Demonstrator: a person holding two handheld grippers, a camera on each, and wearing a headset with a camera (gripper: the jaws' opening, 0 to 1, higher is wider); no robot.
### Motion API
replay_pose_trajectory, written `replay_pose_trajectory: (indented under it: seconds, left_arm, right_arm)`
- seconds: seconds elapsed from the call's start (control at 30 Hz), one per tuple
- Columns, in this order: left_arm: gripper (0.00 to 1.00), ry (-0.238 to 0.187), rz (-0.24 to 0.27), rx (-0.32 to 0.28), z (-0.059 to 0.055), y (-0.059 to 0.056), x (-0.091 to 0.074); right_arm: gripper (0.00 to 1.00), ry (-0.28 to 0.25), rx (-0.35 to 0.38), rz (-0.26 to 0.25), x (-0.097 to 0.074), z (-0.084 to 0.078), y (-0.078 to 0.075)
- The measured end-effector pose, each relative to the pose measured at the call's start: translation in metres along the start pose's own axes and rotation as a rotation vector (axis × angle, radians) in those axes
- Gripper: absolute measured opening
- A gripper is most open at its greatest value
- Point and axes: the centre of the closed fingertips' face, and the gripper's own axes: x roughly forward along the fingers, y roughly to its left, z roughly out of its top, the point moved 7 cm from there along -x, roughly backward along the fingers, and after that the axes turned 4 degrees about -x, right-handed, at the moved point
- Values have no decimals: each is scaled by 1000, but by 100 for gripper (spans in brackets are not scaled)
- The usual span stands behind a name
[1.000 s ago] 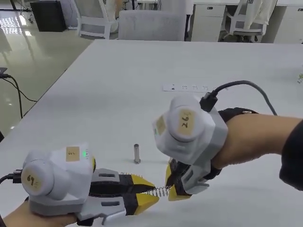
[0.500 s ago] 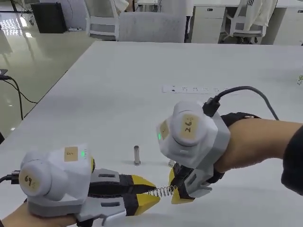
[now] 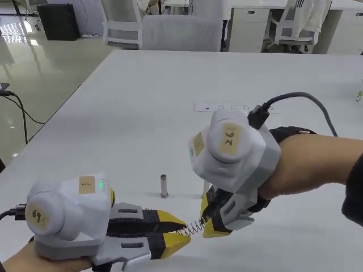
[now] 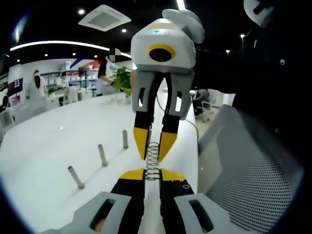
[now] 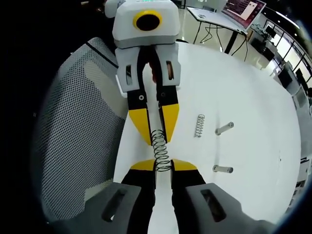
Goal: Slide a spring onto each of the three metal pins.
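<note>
The white counter (image 3: 142, 102) spreads wide under the spring (image 3: 193, 228), which hangs in the air above its near edge. A grey mesh chair (image 5: 73, 122) sits below and to one side of the spring in the right gripper view. The person's right forearm (image 3: 306, 164) reaches in from the right of the spring, with the wrist bent so that the right tool (image 3: 207, 221) points down and to the left at it. The left hand (image 3: 17, 262) sits low and to the left of the spring and holds the left tool (image 3: 176, 233) roughly level, aimed to the right. The two tools meet nose to nose, each clenched on one end of the spring, and the coils stretch across the short gap between the yellow tips. A white power strip (image 3: 227, 106) lies on the counter well beyond the spring. In the left gripper view three metal pins (image 4: 102, 155) stand upright in a row off to the left of the spring, all of them bare. In the head view one pin (image 3: 164, 185) stands just beyond the spring and slightly left of it. A second spring (image 5: 199, 126) lies flat on the counter near the held one, close beside the pins.
</note>
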Motion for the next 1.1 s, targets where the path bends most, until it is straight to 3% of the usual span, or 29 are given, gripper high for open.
replay_pose_trajectory:
  seconds: [0.47,1.1]
  left_arm:
    - [2,11,-2,0,-2,1,1]
    - [3,5,-13,-3,-1,-1,2]
  right_arm:
    - [8,-40,16,6,-5,14,1]
    - [8,-45,8,7,-8,29,5]
